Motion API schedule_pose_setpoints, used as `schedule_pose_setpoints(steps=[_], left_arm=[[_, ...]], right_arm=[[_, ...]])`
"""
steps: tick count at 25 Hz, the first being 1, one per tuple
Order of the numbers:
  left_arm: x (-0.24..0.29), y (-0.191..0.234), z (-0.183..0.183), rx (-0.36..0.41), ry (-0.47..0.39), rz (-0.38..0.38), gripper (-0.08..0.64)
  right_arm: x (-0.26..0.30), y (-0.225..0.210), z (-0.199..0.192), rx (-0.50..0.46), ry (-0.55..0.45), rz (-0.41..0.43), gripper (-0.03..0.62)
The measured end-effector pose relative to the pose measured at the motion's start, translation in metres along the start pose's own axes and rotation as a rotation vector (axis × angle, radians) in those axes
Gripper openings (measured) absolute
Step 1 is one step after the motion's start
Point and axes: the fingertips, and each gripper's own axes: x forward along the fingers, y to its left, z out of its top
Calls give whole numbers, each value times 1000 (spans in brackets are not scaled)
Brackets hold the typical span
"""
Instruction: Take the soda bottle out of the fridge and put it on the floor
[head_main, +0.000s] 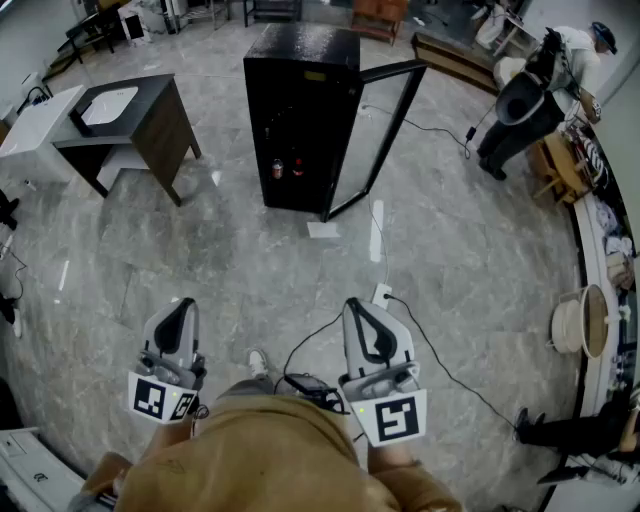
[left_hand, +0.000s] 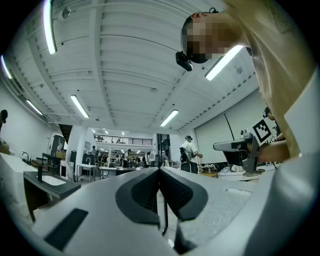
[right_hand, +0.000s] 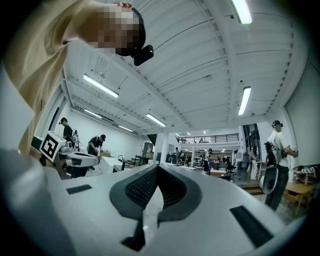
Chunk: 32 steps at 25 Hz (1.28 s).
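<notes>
A black fridge (head_main: 300, 100) stands on the marble floor straight ahead, some way off, with its glass door (head_main: 385, 130) swung open to the right. Low on a shelf inside sit two small drinks with red labels (head_main: 286, 168); I cannot tell which one is the soda bottle. My left gripper (head_main: 183, 305) and right gripper (head_main: 357, 305) are held close to my body, far short of the fridge, and point toward it. In the left gripper view the left gripper (left_hand: 160, 170) has its pads pressed together with nothing between them. The right gripper (right_hand: 157, 166) looks the same in its own view.
A dark desk (head_main: 150, 120) with a white tray stands to the left of the fridge. A black cable (head_main: 430, 355) and a white power strip (head_main: 381, 294) lie on the floor near my right gripper. A person (head_main: 540, 90) bends over at the far right. A sheet of paper (head_main: 323, 229) lies before the fridge.
</notes>
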Motion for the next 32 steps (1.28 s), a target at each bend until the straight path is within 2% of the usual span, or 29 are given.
schedule_pose_setpoints(steps=[4,10,16,21,26,32], left_arm=[[3,26,-5,-13,11,-19,3],[5,91,-3,-7,-7,-12,3],[2,139,-23,-58,9,-24,3],[9,156,-39,-90,16,-53,3],[18,162,-39,-100,-4,-78,3],[32,175,-47,-112,8,-64,3]], right_arm=[[26,12,7,-8,-9,-10,0],[78,46,10,-21,-6,5,0],[123,73,14,-19,-21,15,2],[148,88,5,-50,11,9,2],[163,91,6,-65,18,14,2],[184,81,3,-64,9,24,2]])
